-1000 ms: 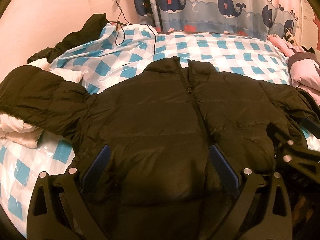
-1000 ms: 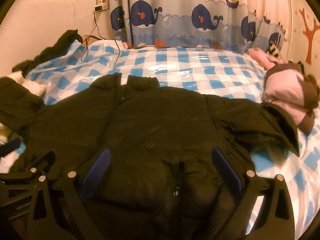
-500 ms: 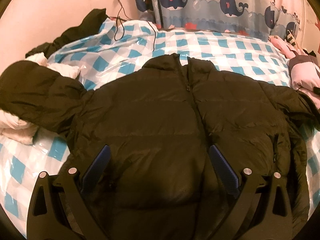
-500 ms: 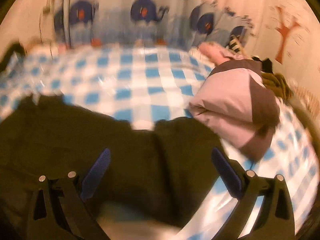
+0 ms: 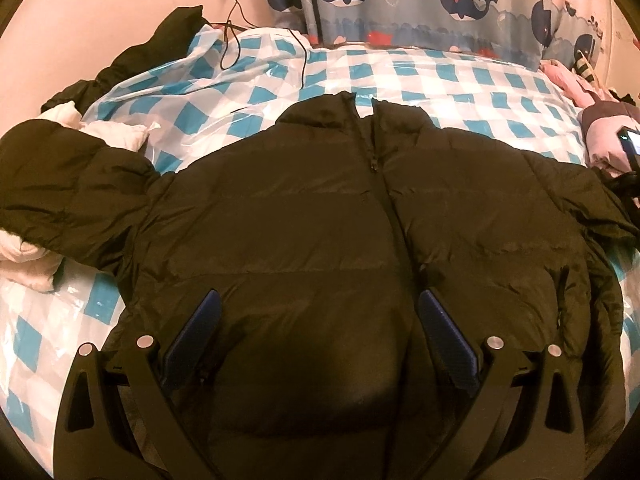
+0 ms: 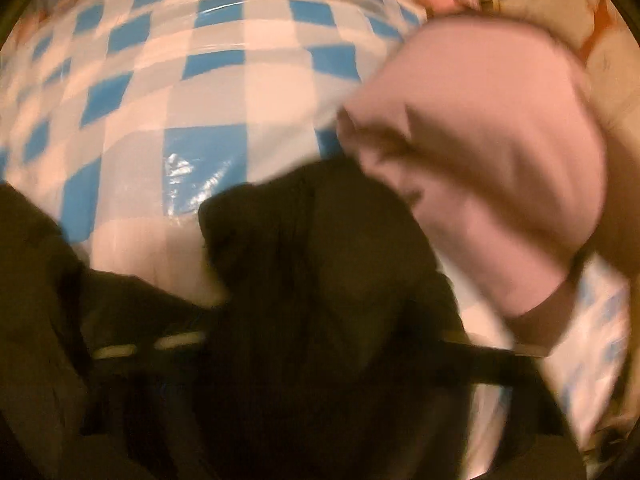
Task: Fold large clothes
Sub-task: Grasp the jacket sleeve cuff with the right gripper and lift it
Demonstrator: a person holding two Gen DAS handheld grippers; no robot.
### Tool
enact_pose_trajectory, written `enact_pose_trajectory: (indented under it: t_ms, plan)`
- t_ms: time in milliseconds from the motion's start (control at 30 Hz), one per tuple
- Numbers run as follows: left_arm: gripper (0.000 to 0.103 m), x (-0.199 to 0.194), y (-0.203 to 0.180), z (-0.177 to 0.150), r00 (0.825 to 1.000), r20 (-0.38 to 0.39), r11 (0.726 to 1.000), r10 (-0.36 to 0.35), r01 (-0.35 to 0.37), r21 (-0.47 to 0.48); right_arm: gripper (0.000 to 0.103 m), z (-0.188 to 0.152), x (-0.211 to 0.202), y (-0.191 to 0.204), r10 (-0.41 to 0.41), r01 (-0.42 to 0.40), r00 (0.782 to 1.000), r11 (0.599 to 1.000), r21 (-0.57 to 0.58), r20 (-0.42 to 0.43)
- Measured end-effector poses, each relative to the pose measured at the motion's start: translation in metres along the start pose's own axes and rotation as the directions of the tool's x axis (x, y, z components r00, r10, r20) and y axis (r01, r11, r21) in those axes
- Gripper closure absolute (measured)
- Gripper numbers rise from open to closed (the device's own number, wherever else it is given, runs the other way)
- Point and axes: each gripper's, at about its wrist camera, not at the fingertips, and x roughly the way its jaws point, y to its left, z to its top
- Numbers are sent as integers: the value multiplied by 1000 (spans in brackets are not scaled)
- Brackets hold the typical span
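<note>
Jacket (image 5: pixel 320 220) beneath wide-open left tongs (image 5: pixel 318 332)

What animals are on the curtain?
Dark blue whales on the light blue curtain, clearest in the left wrist view.

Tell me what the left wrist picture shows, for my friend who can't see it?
A big black puffer jacket lies spread out, front up, on a blue-and-white checked bed cover. The open left hand-held gripper hovers over its lower part, with a whale curtain behind.
</note>
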Motion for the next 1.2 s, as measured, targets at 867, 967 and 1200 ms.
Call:
enact_pose_trajectory:
  t_ms: [867,967,1200]
  plan:
    - [8,-6,27,-1,997,-3,991,-77,76,-110,92,-351,-41,-226,431,-960,275,70,272,859]
    - [8,-9,36,-1,996,0,987,-88,87,-133,92,-340,-56,-191,486,-981,191,108,158,853]
    - [8,-22,67,0,995,29,976,-93,96,-195,92,-287,-110,-29,707,-979,15,154,-133,707]
